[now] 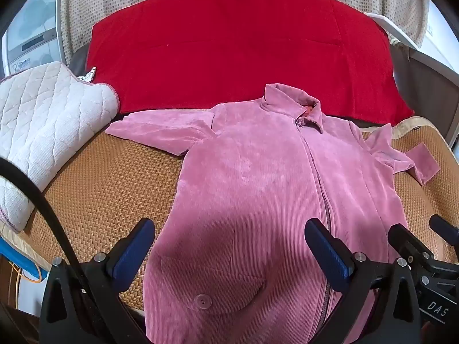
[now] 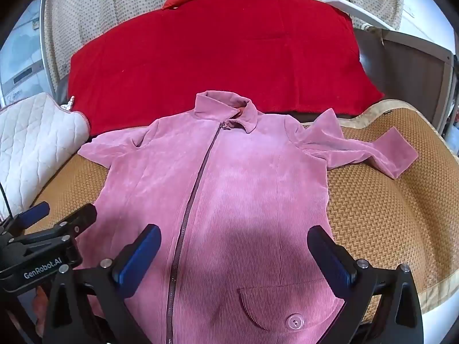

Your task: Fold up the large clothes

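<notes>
My left gripper (image 1: 229,246) hangs tilted down over the lower half of a pink corduroy jacket (image 1: 258,189), its jaws spread wide with nothing between the blue pads (image 1: 330,255) but open air above the cloth. My right gripper (image 2: 233,250) does the same just beside it, jaws wide apart and gripping nothing; each one shows at the edge of the other's view.

The jacket lies face up and zipped on a woven straw mat (image 1: 106,189), collar (image 2: 226,109) pointing away from me, hem nearest my jaws. Its zipper (image 2: 195,200) runs down the front. A buttoned pocket flap (image 1: 212,286) sits on the panel under my left gripper, and another pocket flap (image 2: 275,304) on the panel under my right. The left sleeve (image 1: 160,132) lies stretched out flat across the mat toward a white quilted pad (image 1: 48,120) that is heaped at the mat's left side. The right sleeve (image 2: 370,149) is rumpled near the shoulder, and its cuff rests on the mat.

Beyond the collar a red blanket (image 2: 218,57) spreads wide, its near edge just beside the jacket's shoulders, and a dotted beige cloth (image 2: 114,0) rises behind it.
</notes>
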{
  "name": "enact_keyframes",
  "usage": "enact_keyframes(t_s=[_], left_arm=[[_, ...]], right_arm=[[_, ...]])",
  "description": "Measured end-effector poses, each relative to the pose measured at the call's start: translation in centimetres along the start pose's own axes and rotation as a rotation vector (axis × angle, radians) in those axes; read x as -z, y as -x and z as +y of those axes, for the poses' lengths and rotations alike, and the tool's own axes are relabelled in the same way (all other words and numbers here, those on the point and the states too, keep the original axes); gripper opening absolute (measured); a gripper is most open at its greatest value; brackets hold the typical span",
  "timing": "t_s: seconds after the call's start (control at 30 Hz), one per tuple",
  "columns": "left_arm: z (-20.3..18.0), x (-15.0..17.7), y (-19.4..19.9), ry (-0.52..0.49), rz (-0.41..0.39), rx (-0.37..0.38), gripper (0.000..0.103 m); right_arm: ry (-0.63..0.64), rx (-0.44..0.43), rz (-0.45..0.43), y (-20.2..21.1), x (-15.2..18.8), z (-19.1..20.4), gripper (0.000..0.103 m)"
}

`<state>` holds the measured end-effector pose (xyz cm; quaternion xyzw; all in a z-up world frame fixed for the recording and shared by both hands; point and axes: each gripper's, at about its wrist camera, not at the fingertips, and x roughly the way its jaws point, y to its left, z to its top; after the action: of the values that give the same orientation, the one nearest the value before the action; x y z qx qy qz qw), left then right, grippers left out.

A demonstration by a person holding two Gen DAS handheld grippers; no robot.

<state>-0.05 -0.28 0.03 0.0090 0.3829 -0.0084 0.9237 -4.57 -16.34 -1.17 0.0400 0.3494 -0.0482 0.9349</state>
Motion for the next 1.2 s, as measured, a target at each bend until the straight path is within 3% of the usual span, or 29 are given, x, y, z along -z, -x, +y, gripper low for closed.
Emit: enact_keyframes(t_s=[1.2], left_arm=[[-0.24,0.22,-0.12,-0.01,0.007,-0.002,0.103]], right_arm=[[0.001,0.001,0.0,-0.2,0.18,0.1,0.103]])
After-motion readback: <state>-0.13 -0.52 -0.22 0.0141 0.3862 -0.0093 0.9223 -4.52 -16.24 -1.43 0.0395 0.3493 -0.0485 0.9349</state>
